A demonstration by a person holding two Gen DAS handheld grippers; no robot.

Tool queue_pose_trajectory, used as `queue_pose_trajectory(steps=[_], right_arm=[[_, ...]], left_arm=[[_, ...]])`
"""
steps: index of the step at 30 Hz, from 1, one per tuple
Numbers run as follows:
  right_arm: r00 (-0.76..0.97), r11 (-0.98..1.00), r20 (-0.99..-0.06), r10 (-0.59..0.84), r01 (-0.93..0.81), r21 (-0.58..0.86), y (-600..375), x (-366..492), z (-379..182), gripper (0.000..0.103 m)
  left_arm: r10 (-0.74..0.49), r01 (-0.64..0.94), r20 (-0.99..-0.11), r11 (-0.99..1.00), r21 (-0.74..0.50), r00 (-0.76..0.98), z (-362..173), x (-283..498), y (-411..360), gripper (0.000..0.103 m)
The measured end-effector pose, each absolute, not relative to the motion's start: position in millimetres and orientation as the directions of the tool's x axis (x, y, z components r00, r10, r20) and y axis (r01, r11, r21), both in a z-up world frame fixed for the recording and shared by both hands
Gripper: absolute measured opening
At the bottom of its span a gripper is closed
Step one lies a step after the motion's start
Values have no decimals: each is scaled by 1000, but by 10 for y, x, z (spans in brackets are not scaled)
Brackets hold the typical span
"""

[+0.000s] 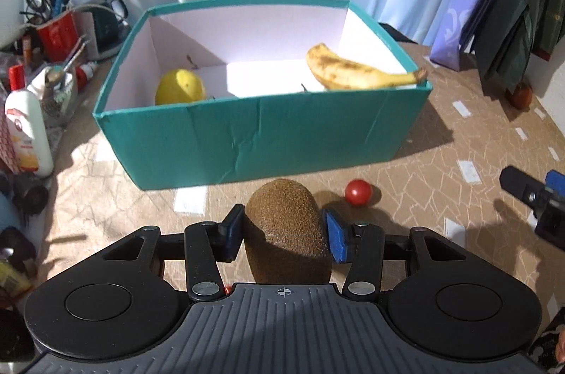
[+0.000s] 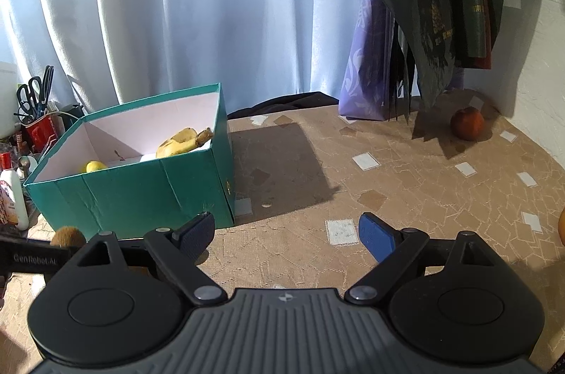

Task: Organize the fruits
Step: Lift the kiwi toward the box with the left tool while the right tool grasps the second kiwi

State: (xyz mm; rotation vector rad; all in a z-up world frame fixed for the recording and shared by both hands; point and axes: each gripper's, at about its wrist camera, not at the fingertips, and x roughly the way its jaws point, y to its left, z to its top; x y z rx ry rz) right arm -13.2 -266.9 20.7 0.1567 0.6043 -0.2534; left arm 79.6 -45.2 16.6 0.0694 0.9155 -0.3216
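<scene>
My left gripper is shut on a brown kiwi, its blue pads pressing both sides, just in front of the teal box. Inside the box lie a spotted banana at the right and a yellow fruit at the left. A small red tomato rests on the table to the right of the kiwi. My right gripper stands open over bare table, right of the box. The kiwi shows at that view's left edge.
An orange-red fruit sits by the far right wall under hanging dark bags and a purple bag. Another orange fruit peeks in at the right edge. Bottles, a red cup with scissors and clutter crowd the left.
</scene>
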Motion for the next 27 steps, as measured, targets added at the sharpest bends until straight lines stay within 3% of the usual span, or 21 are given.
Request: queue_pose_trajectory(steps=[21,23,25,27], right_arm=[[846,994,-527,-84,107,15,-2190,-50,376,89],[829,999,-557,-47,44,-20,-2100,61,341,89],[788,999,-616,12,-35,-24,-1992,197,227,81],[737,995,-670,86,-93,26,-1879,311,70,57]], left_arm=[[-164,154,-646,985,-72,745,723,1494,-362,52],[-160,148,-642,986,-73,750,729,1493,-339,52],[-161,144,-638,986,-79,753,744,1465,-318,52],[-158,143,-627,987,-74,763,770,1415,-308,52]])
